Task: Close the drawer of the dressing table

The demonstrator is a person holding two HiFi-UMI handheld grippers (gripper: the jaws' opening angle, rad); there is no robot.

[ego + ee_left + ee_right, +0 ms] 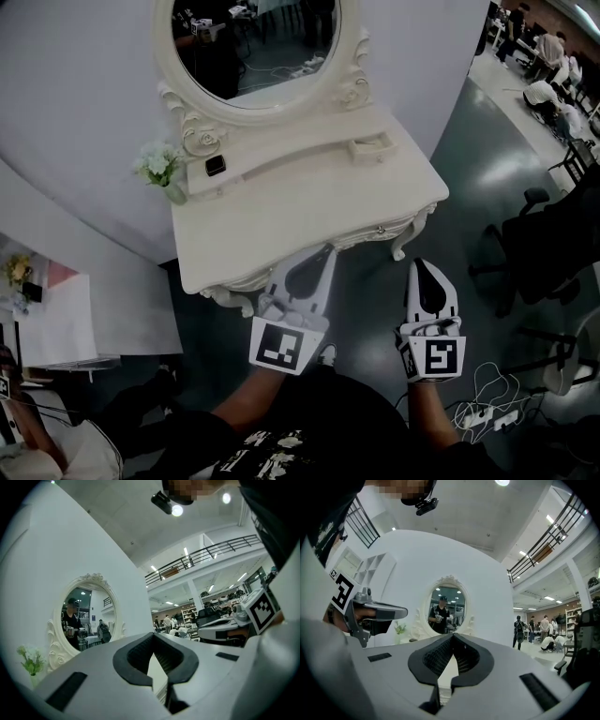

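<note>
Cream dressing table (pixel 300 206), small drawer (pixel 371 146) jutting slightly from the raised shelf near the surface's back right corner, left hand-held gripper (pixel 323 253) pressed together, empty, by the front edge, right hand-held gripper (pixel 423 267) pressed together, empty, off the front right corner.

No word, number or brand name can be read anywhere. The only signs are black-and-white coded squares. One square marker (pixel 281 345) sits at the back end of the left gripper (pixel 323 253), and a second marker (pixel 439 357) sits at the back end of the right gripper (pixel 420 267). The right gripper view shows the left one's pattern again, and the left gripper view shows the right one's. The white print (pixel 267 459) on the person's black shirt (pixel 319 422), at the bottom edge of the head view, is too blurred to read.
</note>
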